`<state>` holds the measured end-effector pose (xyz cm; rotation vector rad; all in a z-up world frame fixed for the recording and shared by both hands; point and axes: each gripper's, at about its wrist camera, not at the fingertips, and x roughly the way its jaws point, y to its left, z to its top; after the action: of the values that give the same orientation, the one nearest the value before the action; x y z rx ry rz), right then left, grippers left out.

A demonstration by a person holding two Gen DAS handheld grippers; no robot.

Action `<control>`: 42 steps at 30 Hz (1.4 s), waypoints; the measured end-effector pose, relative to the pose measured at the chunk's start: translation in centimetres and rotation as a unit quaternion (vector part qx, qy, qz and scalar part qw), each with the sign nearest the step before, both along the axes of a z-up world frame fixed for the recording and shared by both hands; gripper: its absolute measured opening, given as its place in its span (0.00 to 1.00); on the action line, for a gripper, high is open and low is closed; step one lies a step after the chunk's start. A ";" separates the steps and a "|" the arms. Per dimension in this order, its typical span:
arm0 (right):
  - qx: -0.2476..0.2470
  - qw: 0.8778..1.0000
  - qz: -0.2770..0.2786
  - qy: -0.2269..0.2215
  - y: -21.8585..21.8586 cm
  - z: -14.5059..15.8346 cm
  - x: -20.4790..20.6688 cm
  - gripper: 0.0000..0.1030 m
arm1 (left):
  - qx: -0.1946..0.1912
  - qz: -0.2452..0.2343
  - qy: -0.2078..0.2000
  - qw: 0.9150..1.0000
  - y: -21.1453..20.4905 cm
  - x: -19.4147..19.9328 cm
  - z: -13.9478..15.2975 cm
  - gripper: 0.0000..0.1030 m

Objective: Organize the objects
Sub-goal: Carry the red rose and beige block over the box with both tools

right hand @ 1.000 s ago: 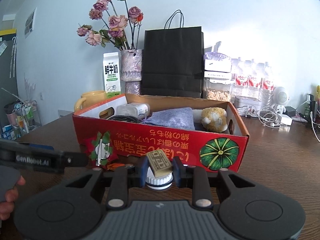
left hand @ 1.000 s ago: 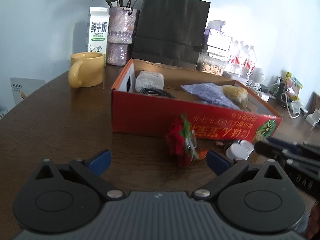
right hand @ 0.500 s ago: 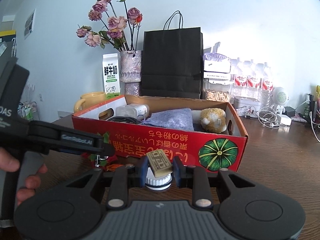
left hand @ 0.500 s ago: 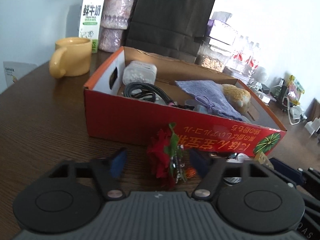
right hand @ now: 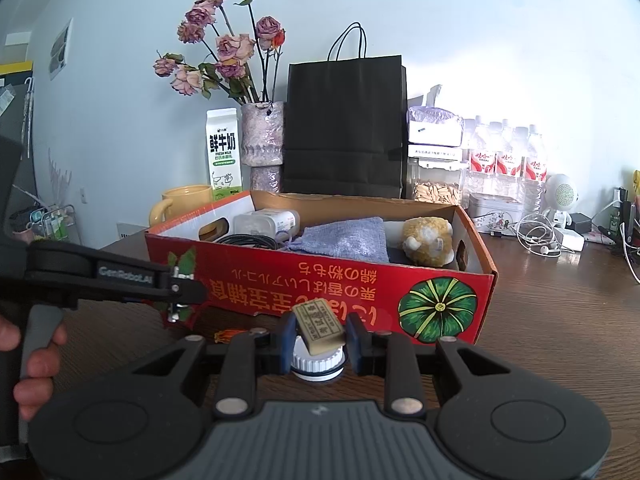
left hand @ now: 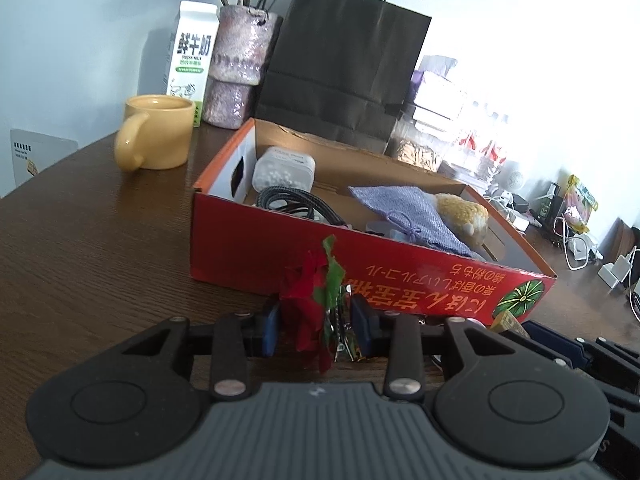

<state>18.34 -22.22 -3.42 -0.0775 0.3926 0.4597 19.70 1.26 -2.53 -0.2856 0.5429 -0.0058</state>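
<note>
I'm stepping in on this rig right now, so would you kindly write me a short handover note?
Left tool: shut on the red flower clip, just in front of the red box.
Right tool: shut on the small tan packet, above a white cap on the table.
Done: pouch, plush toy, cable and clear case lie in the box.
Left: drop both held items in; the cap probably follows.

Each matte black plastic gripper (right hand: 318,342) has a ribbed grey body, two round discs, silver screws and blue pads (left hand: 271,324). White "GenRobot.AI" lettering marks one arm at frame left; bare fingers (right hand: 38,360) show skin.
</note>
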 end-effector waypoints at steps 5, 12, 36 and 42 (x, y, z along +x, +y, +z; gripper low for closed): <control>0.000 1.000 0.002 -0.002 0.1 0.1 -0.1 0.25 | -0.003 0.005 -0.010 1.000 0.5 -1.0 0.4 0.36; 0.007 1.000 0.002 -0.016 0.0 0.7 -0.3 0.25 | 0.003 0.007 -0.043 0.999 0.6 -2.2 1.8 0.36; 0.020 0.996 -0.024 -0.083 1.2 6.3 5.6 0.25 | 0.033 -0.009 -0.109 0.993 -1.1 2.0 6.9 0.36; 0.034 0.995 -0.039 -0.083 1.0 6.5 8.2 0.25 | 0.040 -0.015 -0.114 0.993 -1.6 4.1 7.1 0.36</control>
<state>26.56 -21.19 3.13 -0.0339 0.2149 0.3855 23.85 -0.29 4.54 -0.1952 0.3195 -0.0456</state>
